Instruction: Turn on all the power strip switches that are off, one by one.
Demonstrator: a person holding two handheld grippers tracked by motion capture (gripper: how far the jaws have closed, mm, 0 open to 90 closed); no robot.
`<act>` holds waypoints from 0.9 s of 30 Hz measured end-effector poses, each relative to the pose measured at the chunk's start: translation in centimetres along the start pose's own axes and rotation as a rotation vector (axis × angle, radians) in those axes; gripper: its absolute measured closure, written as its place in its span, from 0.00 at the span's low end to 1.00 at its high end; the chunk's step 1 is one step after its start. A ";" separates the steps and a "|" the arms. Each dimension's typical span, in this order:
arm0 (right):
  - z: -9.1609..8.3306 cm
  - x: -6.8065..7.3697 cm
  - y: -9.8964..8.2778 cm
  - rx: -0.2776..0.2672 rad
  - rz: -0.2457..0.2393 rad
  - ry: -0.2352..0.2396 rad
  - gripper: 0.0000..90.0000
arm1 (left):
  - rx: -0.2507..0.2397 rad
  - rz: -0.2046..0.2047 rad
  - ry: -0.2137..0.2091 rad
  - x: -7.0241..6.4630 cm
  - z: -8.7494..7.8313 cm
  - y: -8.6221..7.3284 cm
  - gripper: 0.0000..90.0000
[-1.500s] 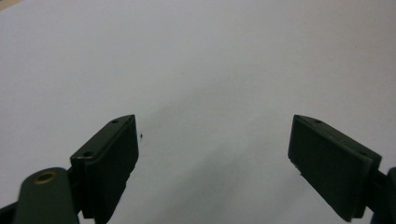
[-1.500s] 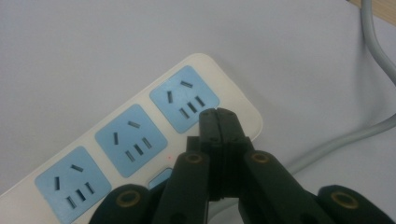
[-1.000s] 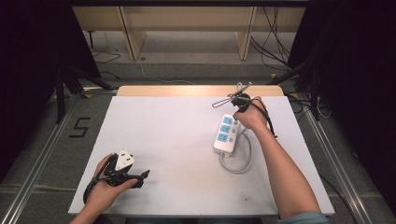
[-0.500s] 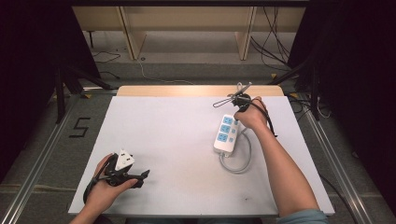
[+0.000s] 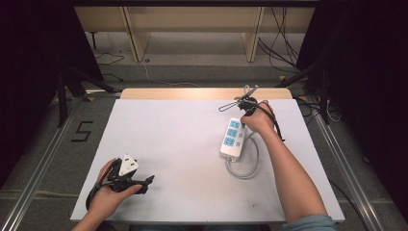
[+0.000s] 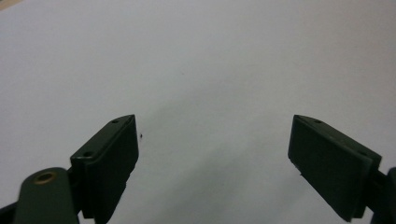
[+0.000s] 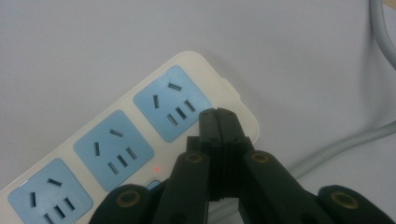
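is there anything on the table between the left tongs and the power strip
Nothing visible. The left tongs sit open near the table's front left, the power strip lies to the right beneath the shut right tongs, and bare white tabletop lies between them.

White table (image 5: 183, 144), wooden shelving (image 5: 192, 19) and floor cables (image 5: 281, 43) behind.

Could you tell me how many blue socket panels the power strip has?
3, in a row along the power strip: one at the near end, one in the middle, and one at the far end, just beyond the closed right gripper.
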State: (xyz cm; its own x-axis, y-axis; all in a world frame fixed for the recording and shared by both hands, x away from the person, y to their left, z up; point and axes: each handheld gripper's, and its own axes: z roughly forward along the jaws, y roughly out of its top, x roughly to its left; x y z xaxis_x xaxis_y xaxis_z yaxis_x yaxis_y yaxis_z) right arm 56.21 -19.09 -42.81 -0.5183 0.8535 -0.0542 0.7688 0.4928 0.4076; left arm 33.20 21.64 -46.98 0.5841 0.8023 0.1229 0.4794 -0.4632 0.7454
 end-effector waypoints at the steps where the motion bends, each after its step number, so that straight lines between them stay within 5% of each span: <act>1: 0.1 0.0 0.0 0.003 0.000 0.001 1.00 | -0.002 -0.001 0.000 0.0 0.0 0.0 0.18; 27: 0.2 -0.1 0.1 0.021 -0.001 -0.018 1.00 | -0.002 0.003 -0.002 0.0 0.1 0.1 0.18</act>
State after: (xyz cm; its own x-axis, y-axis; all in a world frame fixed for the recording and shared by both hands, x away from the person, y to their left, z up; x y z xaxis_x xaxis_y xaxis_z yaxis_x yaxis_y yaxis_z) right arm 56.44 -19.07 -42.96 -0.5122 0.8559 -0.0714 0.7761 0.4969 0.3884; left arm 33.23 21.56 -46.98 0.5865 0.8004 0.1239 0.4768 -0.4648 0.7460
